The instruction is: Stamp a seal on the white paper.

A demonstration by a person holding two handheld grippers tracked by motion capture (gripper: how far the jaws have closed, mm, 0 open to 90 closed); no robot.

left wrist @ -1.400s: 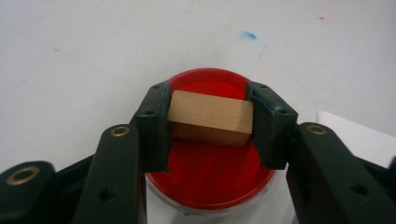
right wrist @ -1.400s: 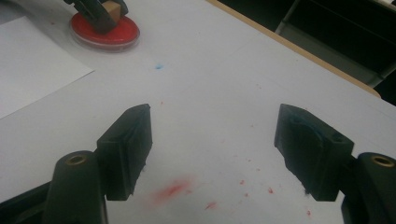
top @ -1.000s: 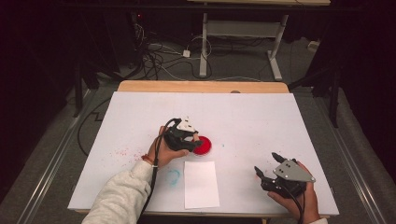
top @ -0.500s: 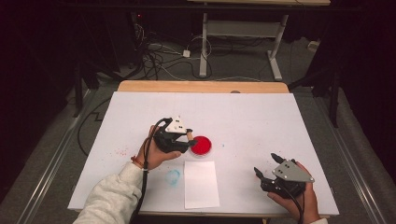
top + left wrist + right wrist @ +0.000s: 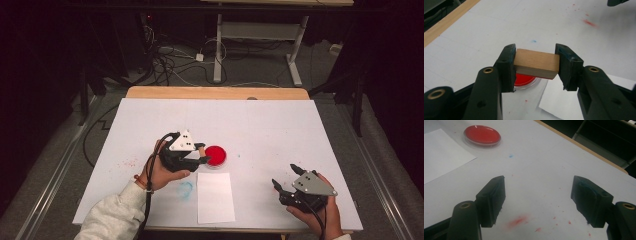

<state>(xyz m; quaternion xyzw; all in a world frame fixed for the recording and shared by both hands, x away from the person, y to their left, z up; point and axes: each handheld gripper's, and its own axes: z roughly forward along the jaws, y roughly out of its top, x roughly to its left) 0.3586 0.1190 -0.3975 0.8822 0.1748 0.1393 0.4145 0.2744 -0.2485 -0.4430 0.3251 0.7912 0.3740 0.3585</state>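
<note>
My left gripper [image 5: 200, 153] is shut on a small wooden block [image 5: 536, 63], a stamp with a red-inked underside, and holds it just above the table beside a round red ink pad [image 5: 215, 155]. In the left gripper view the ink pad [image 5: 524, 80] shows partly hidden below the block. A white sheet of paper [image 5: 215, 197] lies just in front of the pad. My right gripper [image 5: 285, 176] rests at the table's front right, open and with nothing between its jaws. In its own view the right gripper [image 5: 537, 192] hovers over white table cover, the ink pad [image 5: 482, 135] far off at the upper left.
A white cover [image 5: 280, 130] lies over the table, with a wooden edge [image 5: 215, 93] at the back. Red smudges [image 5: 517, 221] and a blue smear [image 5: 185, 188] mark the cover. Cables and a desk frame stand on the floor behind.
My left gripper has lifted the wooden block off the red ink pad and drawn it back to the left. The right gripper has stayed in place.
</note>
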